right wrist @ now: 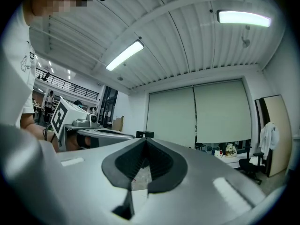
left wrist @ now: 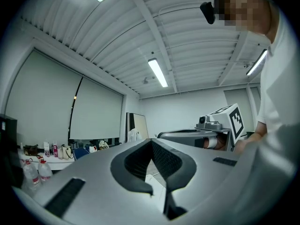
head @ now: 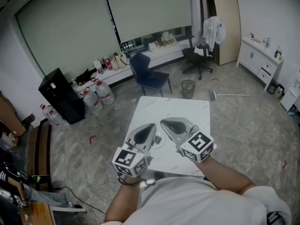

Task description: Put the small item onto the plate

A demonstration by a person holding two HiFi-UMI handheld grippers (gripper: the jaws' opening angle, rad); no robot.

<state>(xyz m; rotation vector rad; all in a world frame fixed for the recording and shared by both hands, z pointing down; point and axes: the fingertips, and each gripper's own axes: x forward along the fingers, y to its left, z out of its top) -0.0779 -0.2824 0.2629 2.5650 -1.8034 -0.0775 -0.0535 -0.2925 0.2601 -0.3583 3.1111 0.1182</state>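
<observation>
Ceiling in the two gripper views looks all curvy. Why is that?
Left gripper view: the wide lens bows the ceiling and darkens the picture's corners; right gripper view: the same bowing, and the upper-right lamp glares white.

You hold both grippers out in front of your chest, side by side and angled toward each other, so their tips lie near one another but apart. Your left gripper [head: 151, 126] has its fingers [left wrist: 136, 161] closed tip to tip. Your right gripper [head: 165, 123] likewise has its fingers [right wrist: 161, 165] pressed together. Each marker cube [head: 129, 161] sits at the rear, nearest you. Your left forearm [head: 123, 198] rises bare from below, and your right forearm [head: 224, 172] reaches in from the lower right.
</observation>
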